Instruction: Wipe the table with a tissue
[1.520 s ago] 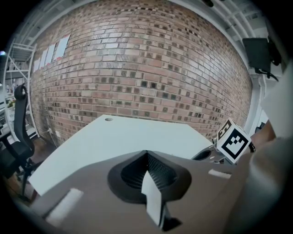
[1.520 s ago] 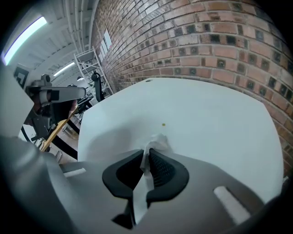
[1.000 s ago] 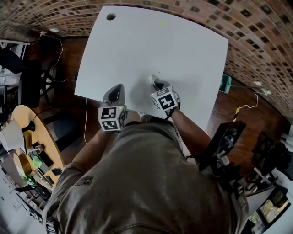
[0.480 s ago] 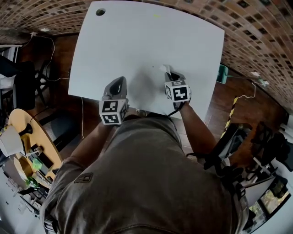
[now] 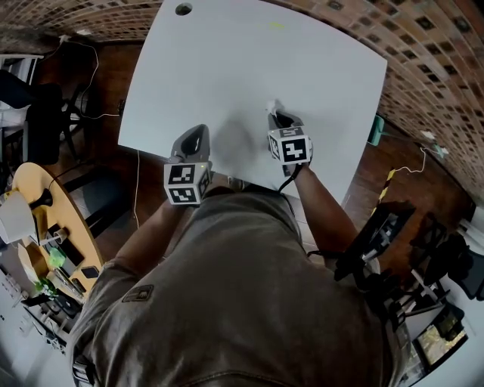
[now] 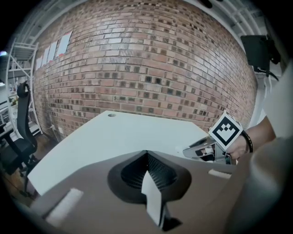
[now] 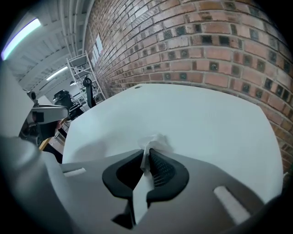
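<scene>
Tissue (image 7: 153, 141) sits pinched in the right gripper (image 7: 147, 156): jaws closed tight on a crumpled white wad, which bunches out past the tips and touches the white table (image 7: 197, 114). Head view puts the same tissue (image 5: 271, 106) at the front of the right gripper (image 5: 275, 115), on the table (image 5: 249, 68) toward its near-right part, a short way in from the near edge. Left gripper (image 6: 147, 154): jaws pressed together, nothing between them. From above, left gripper (image 5: 198, 133) lies over the table's near edge, to the left of the right one and apart from it, tips pointing away from the person. Left gripper view catches the right gripper (image 6: 198, 151) low over the tabletop (image 6: 114, 132), its marker cube (image 6: 225, 129) tilted up, a hand (image 6: 240, 147) behind it. Small round hole (image 5: 183, 9) at the table's far-left corner. Brick wall (image 6: 146, 59) behind the far edge. Black office chair (image 6: 18, 137) off the table's left side. Round wooden table (image 5: 41, 193) with small clutter at the far left of the head view.
</scene>
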`<control>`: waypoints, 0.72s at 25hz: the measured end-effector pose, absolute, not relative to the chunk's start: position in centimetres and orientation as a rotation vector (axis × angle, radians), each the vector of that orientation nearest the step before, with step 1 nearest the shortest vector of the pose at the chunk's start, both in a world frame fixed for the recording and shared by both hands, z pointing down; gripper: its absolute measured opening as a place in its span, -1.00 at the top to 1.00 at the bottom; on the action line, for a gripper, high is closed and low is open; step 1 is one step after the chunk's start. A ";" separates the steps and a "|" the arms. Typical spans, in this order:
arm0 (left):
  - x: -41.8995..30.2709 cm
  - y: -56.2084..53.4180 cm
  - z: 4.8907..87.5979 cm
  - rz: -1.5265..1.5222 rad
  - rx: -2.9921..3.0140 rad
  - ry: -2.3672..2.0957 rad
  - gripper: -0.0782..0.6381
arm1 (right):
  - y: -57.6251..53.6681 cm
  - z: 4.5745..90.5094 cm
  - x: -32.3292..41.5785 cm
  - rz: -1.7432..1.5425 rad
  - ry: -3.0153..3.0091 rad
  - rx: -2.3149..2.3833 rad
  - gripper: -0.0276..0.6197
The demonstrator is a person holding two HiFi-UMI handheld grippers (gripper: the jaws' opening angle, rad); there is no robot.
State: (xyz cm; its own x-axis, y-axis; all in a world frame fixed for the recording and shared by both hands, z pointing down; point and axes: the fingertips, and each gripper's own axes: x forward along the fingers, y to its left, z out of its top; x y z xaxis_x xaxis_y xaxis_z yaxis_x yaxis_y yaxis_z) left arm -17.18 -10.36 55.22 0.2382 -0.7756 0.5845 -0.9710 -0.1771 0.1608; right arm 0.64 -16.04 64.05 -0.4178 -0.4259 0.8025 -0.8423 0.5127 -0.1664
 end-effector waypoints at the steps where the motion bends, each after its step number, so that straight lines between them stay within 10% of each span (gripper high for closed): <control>1: -17.5 -10.4 55.2 0.514 2.016 -1.605 0.80 | -16.0 64.1 0.2 0.738 -2.043 1.019 0.82; 18: -19.6 -9.7 55.0 0.506 1.984 -1.653 0.80 | -13.4 64.0 -6.6 0.745 -2.128 0.783 0.82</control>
